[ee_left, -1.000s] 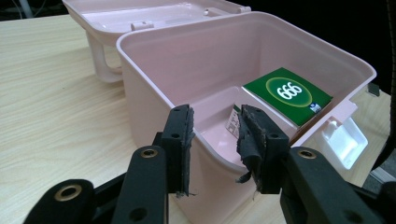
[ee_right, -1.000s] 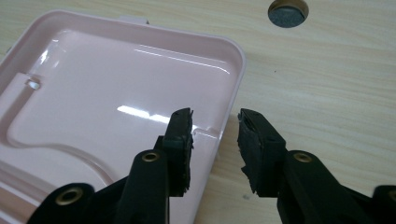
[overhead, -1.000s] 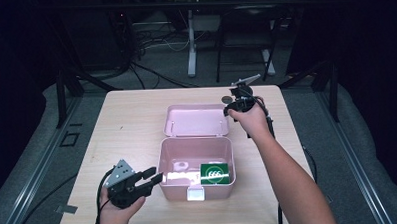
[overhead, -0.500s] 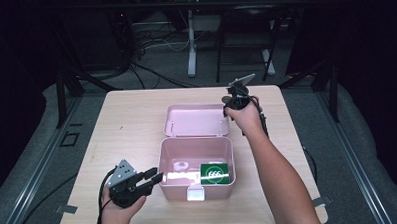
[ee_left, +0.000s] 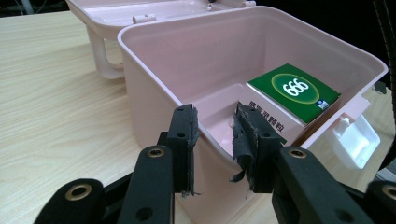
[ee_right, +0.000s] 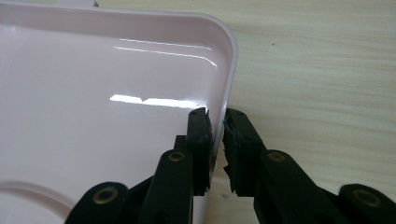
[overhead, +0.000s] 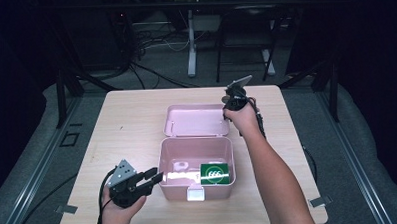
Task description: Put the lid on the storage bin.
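While your left gripper (ee_left: 215, 140) straddles the box (overhead: 164, 163) wall, jaws apart, steadying it, your right gripper (ee_right: 216, 135) pinches the flipped-open lid (ee_right: 102, 116) rim, likely to swing it.

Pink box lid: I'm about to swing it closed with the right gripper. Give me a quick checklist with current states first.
1. Right gripper on the rim of the lid: ok, one jaw on each side of the rim, nearly shut on it.
2. Left gripper steadying the pink box: ok, jaws straddle its wall, but a gap remains.
3. Green carton below the box rim: ok, it looks lower than the rim.
4. White item inside: cannot tell, too small to judge.
5. Front latch free: ok, it hangs open.
6. Left gripper out of the lid's path: not ok, one jaw is inside the box.
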Motion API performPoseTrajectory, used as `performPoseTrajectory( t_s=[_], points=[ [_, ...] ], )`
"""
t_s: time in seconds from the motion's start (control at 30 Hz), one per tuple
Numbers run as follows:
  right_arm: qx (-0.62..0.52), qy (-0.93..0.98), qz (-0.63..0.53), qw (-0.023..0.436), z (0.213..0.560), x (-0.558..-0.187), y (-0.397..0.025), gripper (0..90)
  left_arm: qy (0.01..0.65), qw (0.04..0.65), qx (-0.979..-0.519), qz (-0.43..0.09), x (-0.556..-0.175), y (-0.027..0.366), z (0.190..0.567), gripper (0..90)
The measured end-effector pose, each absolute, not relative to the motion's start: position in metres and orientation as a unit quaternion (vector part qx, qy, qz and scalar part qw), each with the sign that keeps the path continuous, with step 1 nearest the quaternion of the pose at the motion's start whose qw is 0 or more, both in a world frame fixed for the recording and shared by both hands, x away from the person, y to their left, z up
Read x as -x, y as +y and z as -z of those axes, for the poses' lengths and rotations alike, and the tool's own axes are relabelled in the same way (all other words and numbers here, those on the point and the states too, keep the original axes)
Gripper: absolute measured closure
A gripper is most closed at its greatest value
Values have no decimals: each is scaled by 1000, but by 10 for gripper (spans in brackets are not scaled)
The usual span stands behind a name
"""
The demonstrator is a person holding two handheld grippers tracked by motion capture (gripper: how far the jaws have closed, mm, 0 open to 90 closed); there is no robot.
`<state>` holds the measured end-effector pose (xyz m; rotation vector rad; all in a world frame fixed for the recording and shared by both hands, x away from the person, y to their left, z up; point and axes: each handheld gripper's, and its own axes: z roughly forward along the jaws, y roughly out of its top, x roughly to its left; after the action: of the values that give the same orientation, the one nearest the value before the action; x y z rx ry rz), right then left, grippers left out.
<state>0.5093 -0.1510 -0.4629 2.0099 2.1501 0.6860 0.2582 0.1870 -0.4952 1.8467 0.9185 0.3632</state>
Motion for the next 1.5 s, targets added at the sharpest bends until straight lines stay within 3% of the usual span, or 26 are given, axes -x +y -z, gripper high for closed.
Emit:
performPoseTrajectory(
  t_s=[0.67,1.5],
  points=[
    [-672,702,-229,62,460,-508,-151,857,381,500,-763,-150,-258,187,495,684],
    [-641,698,-298,111,426,-486,-158,875,384,501,-761,-149,-259,186,496,689]
  ],
)
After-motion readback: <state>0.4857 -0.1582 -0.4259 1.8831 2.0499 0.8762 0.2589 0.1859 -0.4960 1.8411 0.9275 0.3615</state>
